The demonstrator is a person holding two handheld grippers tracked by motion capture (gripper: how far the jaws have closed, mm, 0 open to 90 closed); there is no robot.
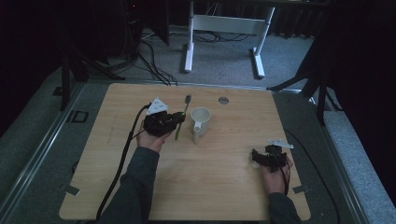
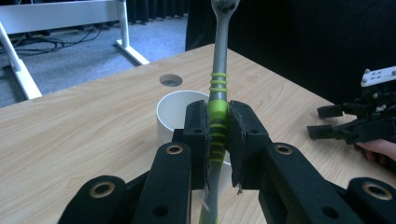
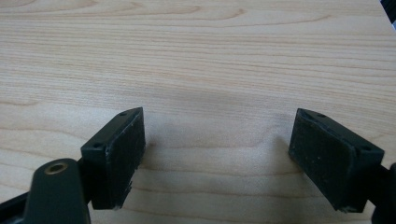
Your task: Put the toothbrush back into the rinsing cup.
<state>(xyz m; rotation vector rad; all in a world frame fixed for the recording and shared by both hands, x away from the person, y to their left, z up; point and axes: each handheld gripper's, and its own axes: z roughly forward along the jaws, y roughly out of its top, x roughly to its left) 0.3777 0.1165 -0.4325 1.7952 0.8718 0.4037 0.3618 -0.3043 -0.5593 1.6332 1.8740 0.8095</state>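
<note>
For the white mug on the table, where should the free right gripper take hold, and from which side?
Grip the mug by its rim wall on the right, coming down with the open right gripper. It stands upright, mouth up; its handle points toward the person, and the left gripper holds the toothbrush beside it.

The toothbrush (image 2: 218, 100) has a grey stem with bright green rings and a green grip. The mug (image 1: 200, 120) is plain white. The worktop (image 1: 224, 182) is pale wood with fine grain. Both grippers, left (image 2: 217, 135) and right (image 3: 217, 156), are black with matt black jaws.
</note>
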